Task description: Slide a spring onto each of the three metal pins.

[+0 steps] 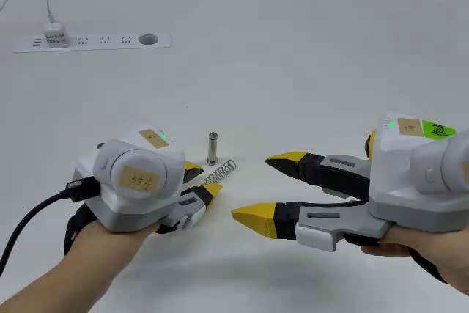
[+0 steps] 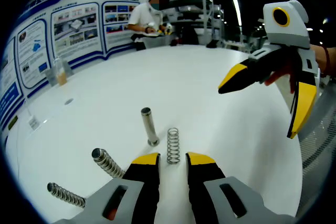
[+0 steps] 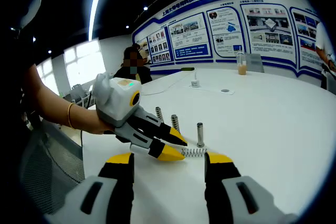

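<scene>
The left gripper (image 2: 172, 157) has its jaws drawn narrow; a loose spring (image 2: 172, 145) lies on the white tabletop (image 2: 210, 124) just ahead of the tips, with its near end in the gap and a sliver of space either side; the bare pin (image 2: 148, 126) stands upright just beyond the left jaw, beside the spring; two spring-covered pins (image 2: 107, 162) sit out to that jaw's left; the right gripper (image 1: 258, 187) points at the spring from the opposite side, jaws spread wide and holding nothing.
</scene>
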The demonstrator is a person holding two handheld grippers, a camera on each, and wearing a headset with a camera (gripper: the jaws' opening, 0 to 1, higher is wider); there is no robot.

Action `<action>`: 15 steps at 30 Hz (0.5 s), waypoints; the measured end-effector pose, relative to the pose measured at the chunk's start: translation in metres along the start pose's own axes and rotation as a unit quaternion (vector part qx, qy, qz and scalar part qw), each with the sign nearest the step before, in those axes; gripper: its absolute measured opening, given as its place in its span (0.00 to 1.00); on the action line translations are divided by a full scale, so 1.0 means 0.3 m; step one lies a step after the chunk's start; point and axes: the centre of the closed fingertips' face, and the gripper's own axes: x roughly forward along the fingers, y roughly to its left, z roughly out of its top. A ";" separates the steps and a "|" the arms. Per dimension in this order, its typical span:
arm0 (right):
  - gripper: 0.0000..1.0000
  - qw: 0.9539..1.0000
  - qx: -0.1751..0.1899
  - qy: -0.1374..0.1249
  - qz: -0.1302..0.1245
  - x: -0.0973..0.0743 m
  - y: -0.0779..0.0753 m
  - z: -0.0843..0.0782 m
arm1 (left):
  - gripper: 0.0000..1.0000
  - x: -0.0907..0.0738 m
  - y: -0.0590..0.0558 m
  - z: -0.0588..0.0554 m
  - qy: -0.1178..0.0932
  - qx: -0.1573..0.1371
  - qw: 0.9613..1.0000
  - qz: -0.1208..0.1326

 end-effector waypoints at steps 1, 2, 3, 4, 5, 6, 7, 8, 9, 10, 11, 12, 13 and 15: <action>0.55 1.000 0.001 -0.001 -0.001 0.000 -0.002 -0.001 | 0.20 0.001 -0.001 -0.001 0.001 -0.001 1.000 -0.001; 0.54 1.000 0.003 -0.002 -0.002 0.000 -0.003 -0.002 | 0.19 0.004 -0.001 -0.003 0.001 -0.002 1.000 -0.003; 0.54 1.000 0.006 -0.002 -0.002 0.001 -0.004 -0.005 | 0.19 0.008 -0.002 -0.006 0.003 -0.004 1.000 -0.004; 0.54 1.000 0.008 -0.002 -0.002 0.001 -0.004 -0.007 | 0.19 0.011 0.000 -0.008 0.004 -0.003 1.000 -0.003; 0.53 1.000 0.007 -0.001 -0.003 0.002 -0.003 -0.009 | 0.19 0.014 0.002 -0.011 0.006 -0.001 1.000 -0.002; 0.53 1.000 0.006 0.000 -0.003 0.002 -0.003 -0.010 | 0.18 0.015 0.002 -0.012 0.007 -0.001 1.000 -0.003; 0.52 1.000 0.007 0.000 -0.003 0.003 -0.002 -0.012 | 0.18 0.016 0.003 -0.014 0.008 -0.002 1.000 -0.004; 0.52 1.000 0.009 0.000 -0.004 0.004 -0.002 -0.014 | 0.17 0.017 0.004 -0.014 0.009 -0.003 1.000 -0.004; 0.52 1.000 0.011 0.000 -0.004 0.004 -0.002 -0.015 | 0.17 0.017 0.005 -0.015 0.010 -0.003 1.000 -0.004; 0.52 1.000 0.012 0.001 -0.007 0.005 -0.005 -0.017 | 0.16 0.017 0.006 -0.016 0.010 -0.005 1.000 -0.004; 0.52 1.000 0.011 0.000 -0.008 0.005 -0.006 -0.017 | 0.15 0.018 0.006 -0.015 0.010 -0.005 1.000 -0.004; 0.52 1.000 0.011 0.000 -0.009 0.005 -0.006 -0.018 | 0.14 0.019 0.006 -0.016 0.010 -0.006 1.000 -0.005; 0.51 1.000 0.013 0.000 -0.009 0.006 -0.007 -0.018 | 0.13 0.020 0.005 -0.017 0.011 -0.006 1.000 -0.006; 0.51 1.000 0.013 -0.002 -0.010 0.006 -0.008 -0.016 | 0.12 0.020 0.004 -0.015 0.010 -0.003 1.000 -0.006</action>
